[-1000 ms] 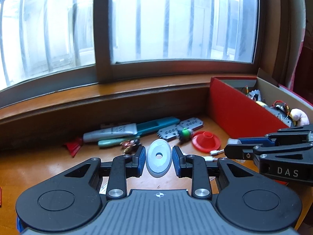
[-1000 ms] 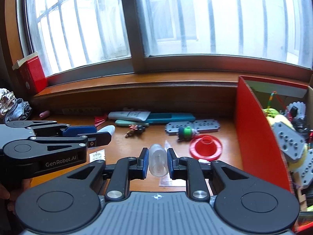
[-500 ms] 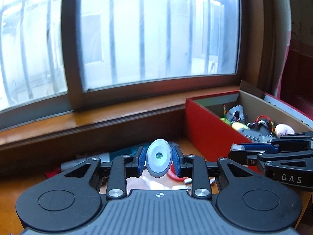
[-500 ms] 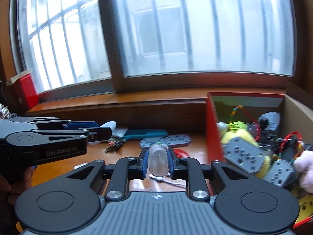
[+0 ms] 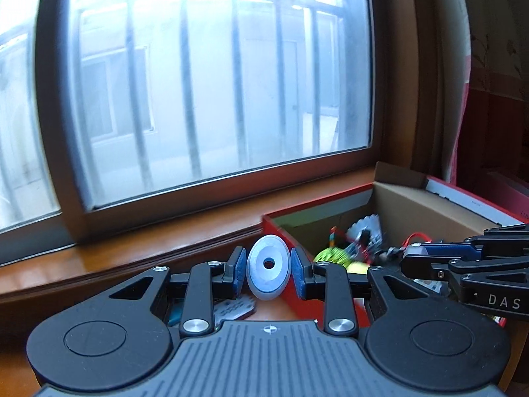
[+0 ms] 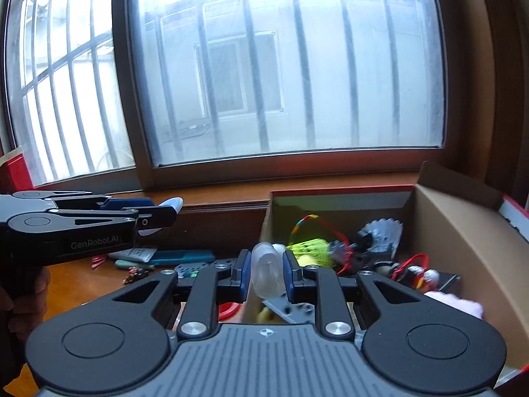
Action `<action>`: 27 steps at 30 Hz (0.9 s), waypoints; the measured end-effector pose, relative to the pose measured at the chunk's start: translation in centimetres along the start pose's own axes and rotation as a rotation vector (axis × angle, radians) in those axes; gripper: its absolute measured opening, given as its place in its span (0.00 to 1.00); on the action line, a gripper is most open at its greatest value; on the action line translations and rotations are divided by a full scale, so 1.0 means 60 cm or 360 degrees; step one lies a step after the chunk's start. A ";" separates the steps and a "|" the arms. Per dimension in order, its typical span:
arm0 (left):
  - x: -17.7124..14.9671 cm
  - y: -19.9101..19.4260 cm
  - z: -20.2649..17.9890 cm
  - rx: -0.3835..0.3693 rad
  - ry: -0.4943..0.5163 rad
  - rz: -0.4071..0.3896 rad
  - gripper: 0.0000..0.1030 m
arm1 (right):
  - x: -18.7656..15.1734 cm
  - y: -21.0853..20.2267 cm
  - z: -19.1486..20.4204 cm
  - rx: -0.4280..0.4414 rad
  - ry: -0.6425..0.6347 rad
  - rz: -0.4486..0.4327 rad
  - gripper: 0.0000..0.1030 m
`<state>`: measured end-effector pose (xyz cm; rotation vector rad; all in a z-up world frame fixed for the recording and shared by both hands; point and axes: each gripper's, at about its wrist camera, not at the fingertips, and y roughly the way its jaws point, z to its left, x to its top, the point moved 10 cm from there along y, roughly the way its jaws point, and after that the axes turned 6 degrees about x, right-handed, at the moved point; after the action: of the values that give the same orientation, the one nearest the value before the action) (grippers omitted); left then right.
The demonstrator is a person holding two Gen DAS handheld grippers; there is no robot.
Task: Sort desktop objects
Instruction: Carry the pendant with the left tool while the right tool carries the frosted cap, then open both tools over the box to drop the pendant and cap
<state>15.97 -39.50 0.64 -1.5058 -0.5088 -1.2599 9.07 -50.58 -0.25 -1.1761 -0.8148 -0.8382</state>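
My left gripper [image 5: 268, 272] is shut on a pale grey oval disc [image 5: 268, 272] with a hole in its middle, held in the air beside the near left corner of the red cardboard box [image 5: 330, 202]. My right gripper [image 6: 267, 273] is shut on a small clear plastic cap [image 6: 267, 273], held above the box's [image 6: 439, 221] left wall. The box holds toys, among them a yellow-green mesh ball [image 6: 310, 248], grey gears [image 6: 380, 235] and red wire [image 6: 413, 261]. The right gripper [image 5: 410, 259] shows at the right of the left wrist view; the left gripper [image 6: 165, 213] shows at the left of the right wrist view.
On the wooden desk left of the box lie a teal tool [image 6: 185, 256], a grey perforated plate [image 6: 211, 264], a small red-dark toy [image 6: 135, 273] and a red round piece [image 6: 228, 311]. A window sill [image 6: 215, 195] and window run behind. A hand [image 6: 23, 294] holds the left gripper.
Both grippers have risen and swung right, from over the desk clutter toward the red box, each keeping its object. The right gripper now hangs above the box's left wall.
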 end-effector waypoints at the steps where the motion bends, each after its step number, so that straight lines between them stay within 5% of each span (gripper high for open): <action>1: 0.005 0.006 -0.012 -0.0007 0.0007 -0.0001 0.30 | 0.003 -0.001 -0.012 -0.0003 0.0004 -0.0004 0.22; 17: 0.077 0.120 -0.199 -0.0183 0.0112 0.0011 0.30 | 0.007 -0.016 -0.180 -0.0047 0.0118 -0.0006 0.22; 27: 0.069 0.171 -0.277 -0.0301 0.0136 0.0070 0.30 | -0.005 -0.030 -0.252 -0.0137 0.0189 0.0008 0.22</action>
<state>18.58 -59.12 -2.10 -1.6027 -0.3053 -1.3619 8.87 -65.60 -2.63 -1.1915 -0.6842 -0.9376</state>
